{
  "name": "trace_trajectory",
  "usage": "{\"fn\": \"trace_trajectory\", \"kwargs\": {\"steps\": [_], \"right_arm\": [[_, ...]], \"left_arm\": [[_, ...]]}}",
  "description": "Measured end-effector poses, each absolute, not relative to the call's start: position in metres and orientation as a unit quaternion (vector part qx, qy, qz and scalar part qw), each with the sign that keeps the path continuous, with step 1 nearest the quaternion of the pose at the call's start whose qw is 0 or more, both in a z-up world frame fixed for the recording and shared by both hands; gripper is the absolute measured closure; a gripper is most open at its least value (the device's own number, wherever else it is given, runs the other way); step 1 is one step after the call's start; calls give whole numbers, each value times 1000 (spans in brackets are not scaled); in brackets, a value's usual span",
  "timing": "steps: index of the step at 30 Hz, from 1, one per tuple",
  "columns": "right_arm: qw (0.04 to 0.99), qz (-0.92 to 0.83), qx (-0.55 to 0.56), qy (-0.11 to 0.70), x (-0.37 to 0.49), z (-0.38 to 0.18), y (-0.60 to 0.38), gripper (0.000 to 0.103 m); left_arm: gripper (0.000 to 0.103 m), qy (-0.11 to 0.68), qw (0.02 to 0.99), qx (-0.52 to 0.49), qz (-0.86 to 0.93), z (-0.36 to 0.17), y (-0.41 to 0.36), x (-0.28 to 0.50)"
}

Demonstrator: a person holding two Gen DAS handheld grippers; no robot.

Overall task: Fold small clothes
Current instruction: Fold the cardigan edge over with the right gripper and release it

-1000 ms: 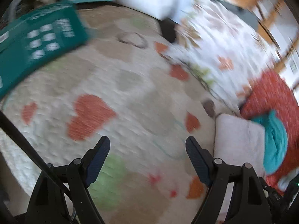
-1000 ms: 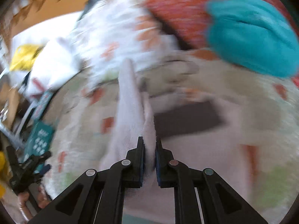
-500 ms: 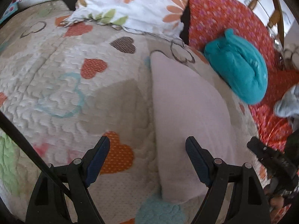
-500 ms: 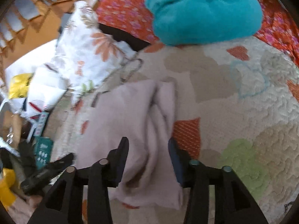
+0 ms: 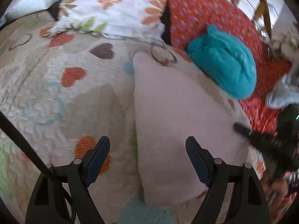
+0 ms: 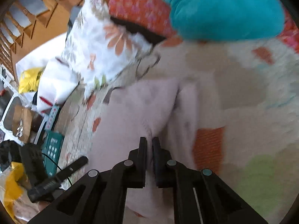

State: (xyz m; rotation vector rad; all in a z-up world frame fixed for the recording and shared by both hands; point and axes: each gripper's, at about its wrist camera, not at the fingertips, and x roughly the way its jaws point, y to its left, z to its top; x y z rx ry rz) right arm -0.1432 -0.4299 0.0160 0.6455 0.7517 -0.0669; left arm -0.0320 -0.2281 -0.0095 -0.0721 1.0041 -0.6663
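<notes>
Having just closed again, right gripper (image 6: 149,143) pinching a ridge of pale pink cloth (image 5: 175,115) for next fold; left gripper (image 5: 147,158) wide, empty.

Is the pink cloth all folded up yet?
Not yet. The pink cloth lies on the heart quilt, one side doubled over. The right gripper, just closed, pinches its fold; the left gripper hangs open. The teal garment sits bunched, unfolded.
</notes>
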Motion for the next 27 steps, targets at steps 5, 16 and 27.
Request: {"fn": "trace_trajectory", "kwargs": {"steps": [5,16,27], "right_arm": [[865,-83,247,428,-143,-12,-428,96],[887,-113,245,375,-122,37,-445,47],[854,-83,322,400,-53,4,-470,93]], "left_arm": [[20,516,804,14,-296,-39,-256,-44],[21,526,794,-8,-304,-41,-250,-42],[20,530,794,-8,-300,-42,-249,-47]]}}
